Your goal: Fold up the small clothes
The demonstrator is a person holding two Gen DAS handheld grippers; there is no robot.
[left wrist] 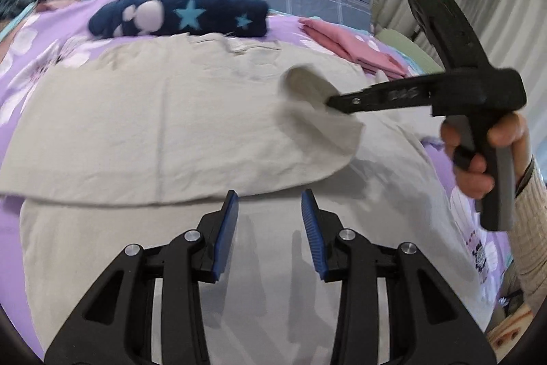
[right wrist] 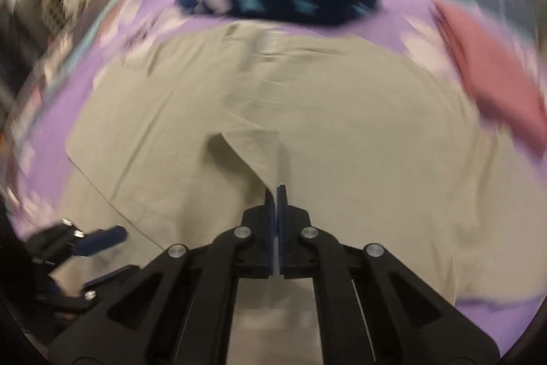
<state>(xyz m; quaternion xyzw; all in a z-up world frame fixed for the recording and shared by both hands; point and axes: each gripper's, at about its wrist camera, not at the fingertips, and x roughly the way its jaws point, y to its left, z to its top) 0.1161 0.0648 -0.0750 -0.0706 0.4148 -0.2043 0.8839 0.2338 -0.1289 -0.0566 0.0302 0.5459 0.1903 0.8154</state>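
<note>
Beige cotton garment: pale, creased, spread flat across the lilac floral bedsheet, already doubled once so an upper layer ends in a long edge just ahead of the left tool
Right gripper: blue pads clenched tight on a pinched corner of that beige cloth, which rises in a small peak from the fingertips
Left gripper: fingers parted, nothing between them, hovering over the lower layer near the fold edge
Hand pose: the right hand wraps the grey handle, tool angled down and across toward the middle of the garment
Doing it well, as I judge: carry the corner low and straight over, keep the cloth taut, let the left tool pin the lower layer so it doesn't drag
Neighbours: navy fleece item with teal stars and a folded pink cloth lie beyond, apart from the work
</note>
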